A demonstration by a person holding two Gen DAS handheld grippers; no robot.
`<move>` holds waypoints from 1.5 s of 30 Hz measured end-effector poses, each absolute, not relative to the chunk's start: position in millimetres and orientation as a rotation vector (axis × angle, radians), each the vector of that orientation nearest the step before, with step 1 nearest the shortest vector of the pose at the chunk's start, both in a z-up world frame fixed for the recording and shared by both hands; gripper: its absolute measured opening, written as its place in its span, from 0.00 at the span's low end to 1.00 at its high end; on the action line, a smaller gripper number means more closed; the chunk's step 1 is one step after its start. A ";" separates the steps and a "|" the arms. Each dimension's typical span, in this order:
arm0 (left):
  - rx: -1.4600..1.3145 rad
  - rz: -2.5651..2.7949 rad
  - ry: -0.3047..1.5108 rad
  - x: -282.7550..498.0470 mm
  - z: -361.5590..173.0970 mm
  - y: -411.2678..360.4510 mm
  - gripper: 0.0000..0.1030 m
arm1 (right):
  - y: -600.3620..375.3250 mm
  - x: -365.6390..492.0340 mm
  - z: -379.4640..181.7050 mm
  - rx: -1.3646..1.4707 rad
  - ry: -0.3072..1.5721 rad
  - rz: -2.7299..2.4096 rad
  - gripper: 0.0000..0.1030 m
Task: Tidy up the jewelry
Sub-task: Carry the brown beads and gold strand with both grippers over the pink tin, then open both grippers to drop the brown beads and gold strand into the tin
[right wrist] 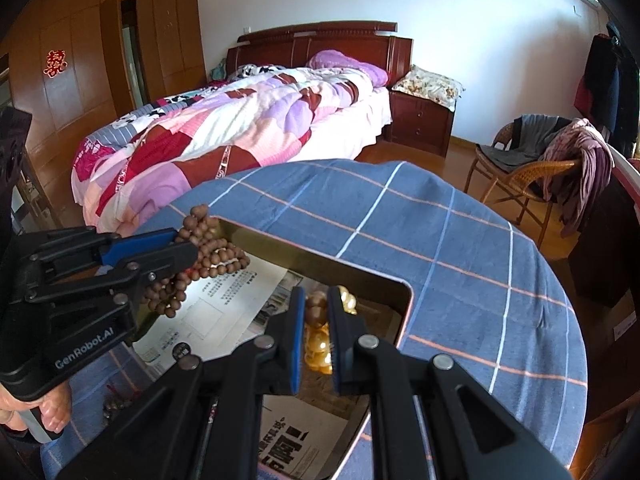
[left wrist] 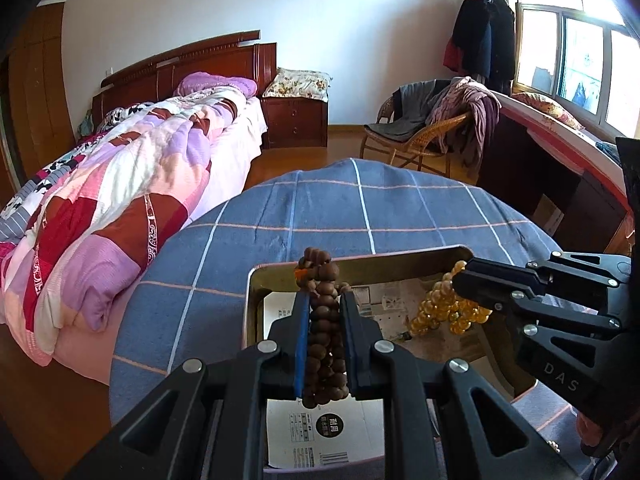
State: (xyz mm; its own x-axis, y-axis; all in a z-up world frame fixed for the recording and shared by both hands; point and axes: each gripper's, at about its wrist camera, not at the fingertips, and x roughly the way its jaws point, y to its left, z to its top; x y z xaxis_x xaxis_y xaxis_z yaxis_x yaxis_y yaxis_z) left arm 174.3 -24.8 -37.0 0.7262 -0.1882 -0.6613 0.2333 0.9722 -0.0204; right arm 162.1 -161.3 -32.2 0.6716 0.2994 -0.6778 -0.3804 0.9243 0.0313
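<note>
**Left wrist view: both strands pinched and poised over the tin**

Left wrist view shows my left gripper (left wrist: 325, 300) clenched on the brown bead strand (left wrist: 325, 344), bunched lengthwise between the blue pads so the loops stay gathered instead of trailing. I hold it over the near-left part of the metal tin (left wrist: 256, 280), which I judge to be the collecting place for the jewelry.

From the right wrist view, my right gripper (right wrist: 316, 312) is clamped on the amber bead strand (right wrist: 318, 350); most of it hangs in a cluster below the jaws, above the tin's right side. I keep the two strands in separate claws, apart from each other, presumably so they do not tangle on the way in.

Printed paper (left wrist: 320, 432) lines the tin's floor, a soft landing that should also stop beads rattling. The tin sits on the blue checked tablecloth (right wrist: 460, 240). Another small beaded piece (right wrist: 114, 408) lies on the cloth beside the tin, not yet collected, so I judge the job only partway through.
</note>
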 end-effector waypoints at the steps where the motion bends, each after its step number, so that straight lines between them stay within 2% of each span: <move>1: 0.065 -0.234 0.725 175.6 -38.1 -24.9 0.14 | -162.2 163.8 -34.2 -0.115 0.747 0.380 0.13; 24: 0.053 -0.216 0.787 182.9 -58.3 -21.4 0.16 | -164.0 166.7 -47.0 -0.128 0.760 0.345 0.13; 25: 0.054 -0.217 0.788 183.0 -58.1 -21.6 0.20 | -164.4 166.7 -46.9 -0.128 0.759 0.344 0.14; 27: 0.061 -0.197 0.789 182.4 -57.6 -21.5 0.42 | -164.8 165.4 -46.2 -0.126 0.752 0.340 0.16; 28: 0.062 -0.188 0.783 182.0 -56.9 -20.9 0.63 | -165.2 164.8 -45.6 -0.125 0.750 0.339 0.21; 29: 0.061 -0.177 0.763 179.4 -54.7 -19.6 0.72 | -166.0 163.7 -45.2 -0.123 0.746 0.339 0.28; 31: 0.050 -0.190 0.741 177.4 -51.6 -17.5 0.72 | -167.5 162.1 -44.5 -0.125 0.736 0.331 0.35; 36: 0.053 -0.188 0.747 177.9 -51.1 -15.9 0.72 | -170.5 158.8 -43.5 -0.119 0.729 0.322 0.36; 38: 0.047 -0.190 0.750 177.8 -51.7 -14.6 0.72 | -171.7 157.3 -43.4 -0.117 0.727 0.319 0.42; 45: 0.042 -0.199 0.751 175.7 -51.9 -15.0 0.72 | -173.5 153.5 -42.9 -0.110 0.726 0.311 0.42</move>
